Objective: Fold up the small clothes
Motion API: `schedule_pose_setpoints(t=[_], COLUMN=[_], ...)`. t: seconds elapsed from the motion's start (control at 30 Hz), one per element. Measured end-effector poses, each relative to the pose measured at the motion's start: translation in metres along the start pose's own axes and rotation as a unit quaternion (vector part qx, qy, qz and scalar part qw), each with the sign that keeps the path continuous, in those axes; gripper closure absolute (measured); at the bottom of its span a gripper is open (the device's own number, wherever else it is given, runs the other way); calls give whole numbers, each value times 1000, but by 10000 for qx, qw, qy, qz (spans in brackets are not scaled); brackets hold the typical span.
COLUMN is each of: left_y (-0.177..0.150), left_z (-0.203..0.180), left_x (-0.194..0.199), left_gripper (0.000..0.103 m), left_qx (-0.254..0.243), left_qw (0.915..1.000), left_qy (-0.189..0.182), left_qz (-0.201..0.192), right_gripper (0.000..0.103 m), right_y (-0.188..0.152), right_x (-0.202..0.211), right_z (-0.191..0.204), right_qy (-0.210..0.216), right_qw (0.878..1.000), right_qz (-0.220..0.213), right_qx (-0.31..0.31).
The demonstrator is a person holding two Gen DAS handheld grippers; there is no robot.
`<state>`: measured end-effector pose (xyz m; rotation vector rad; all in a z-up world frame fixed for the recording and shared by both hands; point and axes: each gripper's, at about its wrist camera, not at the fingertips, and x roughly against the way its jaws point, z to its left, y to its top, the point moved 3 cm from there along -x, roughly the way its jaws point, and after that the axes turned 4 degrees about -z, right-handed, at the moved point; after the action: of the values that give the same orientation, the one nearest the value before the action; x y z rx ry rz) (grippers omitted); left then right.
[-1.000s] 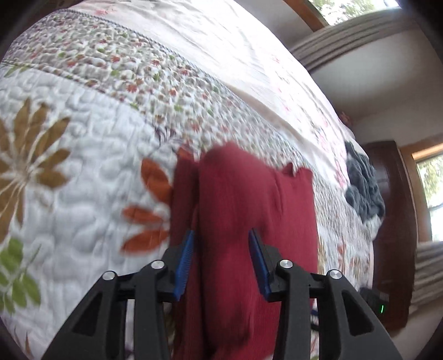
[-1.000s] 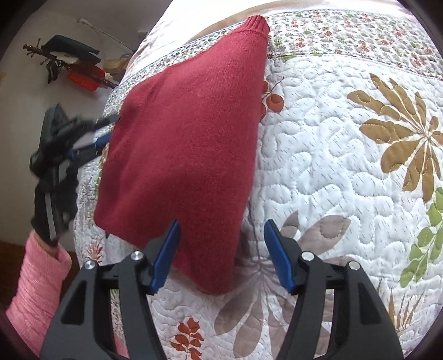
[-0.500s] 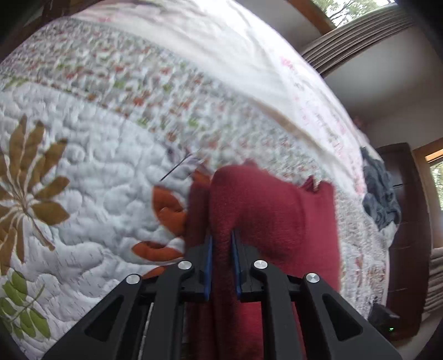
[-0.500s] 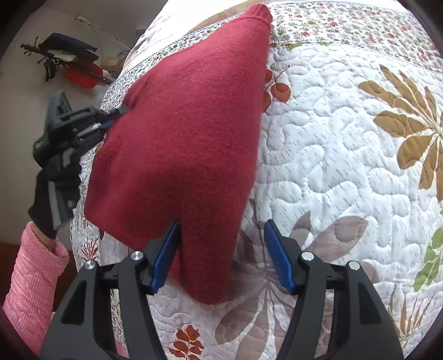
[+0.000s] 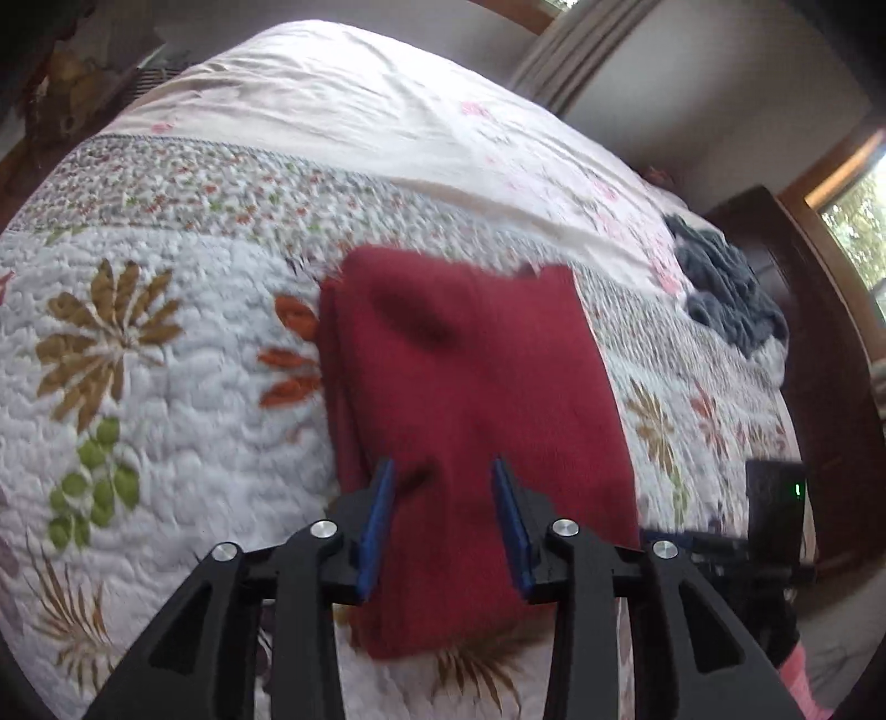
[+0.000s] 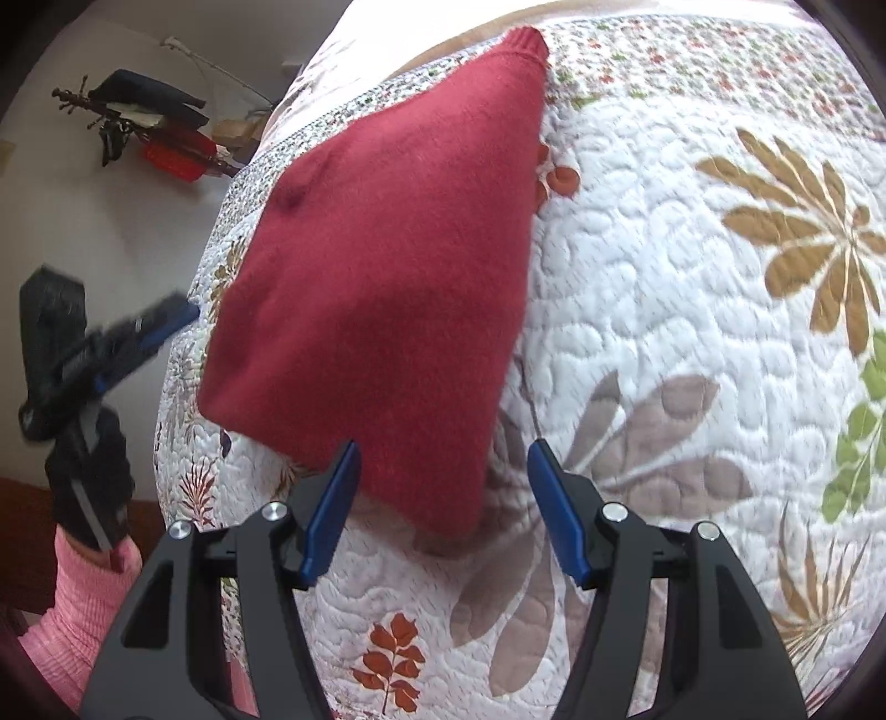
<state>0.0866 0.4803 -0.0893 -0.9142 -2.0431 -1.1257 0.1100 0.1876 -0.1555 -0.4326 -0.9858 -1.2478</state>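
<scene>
Take the red sweater (image 5: 476, 399) as your landmark: it lies folded into a long, flat slab on the bed's quilt (image 5: 160, 387), soft fuzzy knit with stacked layers showing along its left edge; in the right wrist view its ribbed cuff (image 6: 526, 44) points toward the far side of the bed. Beyond the sweater the quilt gives way to a pale, wrinkled sheet (image 5: 343, 105); to the far right of it a heap of dark grey cloth (image 5: 725, 288) sits near the bed's edge, beside dark wooden furniture (image 5: 825, 354). Nothing lies on the sweater, and the quilt around it is bare — puffy white stitching with brown, orange and green leaf prints. Your left gripper (image 5: 443, 518) hangs over the sweater's near end with its blue pads wide apart, empty. Your right gripper (image 6: 443, 509) is also spread wide, holding nothing, its gap framing the sweater's near corner; left of the sweater in that view you can see the other gripper in a black-gloved hand (image 6: 91, 476) with a pink knitted sleeve (image 6: 72, 615), off the bed's edge, blurred.
</scene>
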Motion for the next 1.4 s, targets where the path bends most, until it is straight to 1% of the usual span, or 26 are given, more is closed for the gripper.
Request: schedule_pose_setpoints(t=[0.03, 0.07, 0.1, 0.17, 0.2, 0.23, 0.33, 0.43, 0.5, 0.53, 0.57, 0.6, 0.63, 0.7, 0.73, 0.8, 0.83, 0.9, 0.97, 1.1, 1.13, 1.2, 1.27, 1.33, 1.4], left_y=[-6, -15, -22, -31, -34, -37, -40, -41, -40, -39, -37, -34, -29, -19, -11, 1, 7, 20, 28, 34, 35, 33, 31, 30, 32], left_z=[-2, -3, -2, 5, 9, 13, 16, 15, 16, 16, 16, 17, 19, 24, 29, 37, 43, 57, 68, 85, 87, 87, 82, 74, 65], left_x=[-3, -8, -14, -26, -30, -34, -41, -42, -41, -40, -37, -34, -28, -21, -18, -18, -20, -31, -45, -78, -85, -97, -107, -116, -126], left_gripper=[66, 66, 66, 67, 69, 70, 70, 68, 67, 67, 64, 59, 55, 40, 39, 39, 39, 39, 39, 39, 39, 40, 39, 37, 35], left_qx=[-30, -73, -119, -130, -79, -35, -83, -111, -77, -32, 36, 117, 282, 498, 612, 749, 831, 1109, 1297, 1496, 1566, 1705, 1669, 1458, 1300], left_qw=[10000, 9998, 9997, 9991, 9989, 9988, 9983, 9982, 9982, 9982, 9982, 9983, 9980, 9973, 9967, 9961, 9954, 9919, 9874, 9832, 9810, 9719, 9657, 9670, 9665], left_qy=[-19, -4, 82, 230, 244, 241, 280, 237, 194, 156, 92, 6, -172, -349, -389, -386, -402, -554, -821, -858, -958, -1459, -1814, -1885, -1991], left_qz=[80, 165, 218, 333, 385, 426, 508, 544, 569, 583, 586, 576, 530, 422, 364, 276, 252, 268, 382, 593, 628, 717, 817, 898, 968], right_gripper=[48, 51, 55, 68, 71, 74, 77, 77, 76, 74, 69, 67, 65, 62, 59, 58, 56, 52, 44, 43, 40, 37, 36, 35, 34], right_y=[-2, -5, -8, -10, -11, -12, -15, -16, -15, -13, -11, -8, -5, 0, 4, 13, 19, 27, 39, 55, 60, 66, 72, 77, 81], right_x=[-2, -4, -6, -8, -9, -11, -19, -24, -22, -21, -16, -12, -7, 1, 5, 10, 13, 13, 13, 2, -1, -8, -16, -22, -26], right_z=[-1, -3, -6, -9, -10, -10, -11, -13, -14, -12, -13, -13, -11, -9, -8, -7, -8, -8, -10, -16, -19, -24, -32, -37, -41], right_qy=[-23, -75, -124, -53, 27, -1, -117, -66, -12, -6, 8, 12, 1, -4, -11, 29, 56, 59, 173, 468, 521, 620, 736, 938, 1090], right_qw=[10000, 10000, 9999, 9998, 9997, 9997, 9995, 9992, 9991, 9991, 9992, 9994, 9997, 9999, 10000, 9999, 9999, 9998, 9995, 9984, 9981, 9973, 9961, 9937, 9914], right_qz=[17, 47, 70, 91, 115, 136, 237, 268, 294, 296, 275, 238, 158, 53, -16, -102, -142, -189, -230, -199, -185, -171, -138, -139, -131], right_qx=[-17, -39, -68, -165, -212, -204, -182, -282, -313, -304, -281, -238, -168, -93, -71, -53, -64, -74, -87, -227, -273, -343, -470, -602, -709])
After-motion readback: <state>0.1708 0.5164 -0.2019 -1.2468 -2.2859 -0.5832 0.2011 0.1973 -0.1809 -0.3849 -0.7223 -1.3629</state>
